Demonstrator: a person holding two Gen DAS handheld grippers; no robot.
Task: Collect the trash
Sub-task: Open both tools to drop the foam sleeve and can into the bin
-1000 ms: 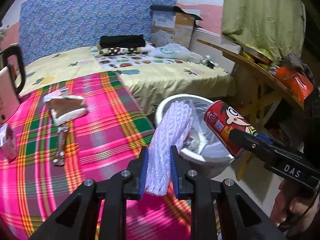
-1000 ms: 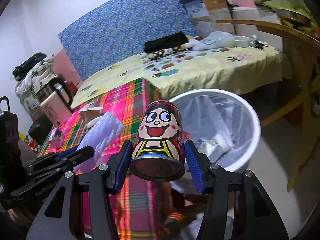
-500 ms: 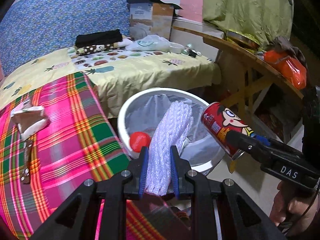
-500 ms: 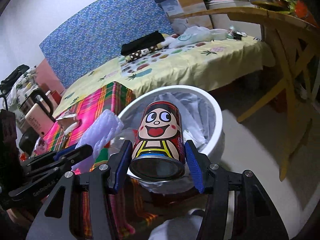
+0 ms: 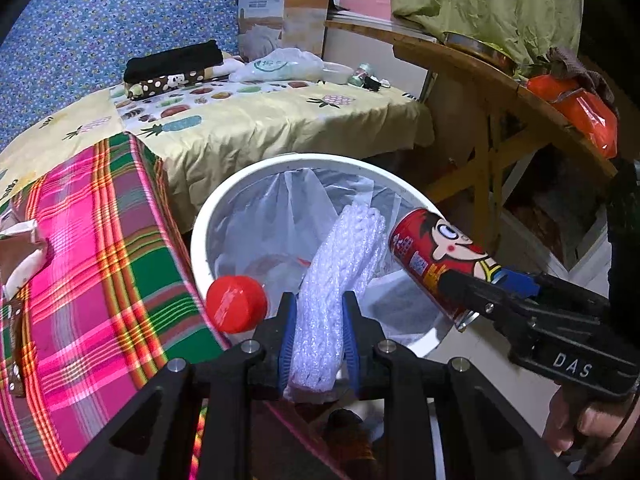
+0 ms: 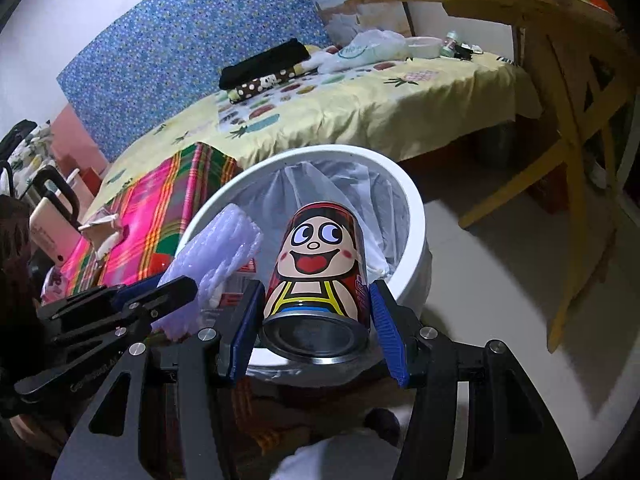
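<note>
Trash is held in both grippers above the white bin (image 5: 200, 236), which stands on the floor against the bed and is lined with a clear plastic bag (image 5: 280, 216).

Farthest left in the left wrist view, the pink and green plaid blanket (image 5: 100, 264) covers the near end of the bed, with a torn paper wrapper (image 5: 16, 248) lying on it. Beyond it the bed is spread with a yellow fruit-print sheet (image 5: 256, 124).

A red round object (image 5: 236, 303) sits at the bin's near left rim.

Next to it, the left gripper (image 5: 316, 332) has its fingers nearly closed on a white foam net sleeve (image 5: 340, 264), the blue pads pressing its lower end from both sides. The sleeve sticks up and forward over the bin's opening.

To the right, the right gripper (image 6: 316, 320) has its fingers spread wide around a red cartoon-face can (image 6: 320, 264), each pad against one side of the can near its metal base. The can tilts forward over the near rim of the bin.

Farthest right stands a wooden table (image 5: 480, 76) with an orange bag (image 5: 580, 112) on its tabletop.
</note>
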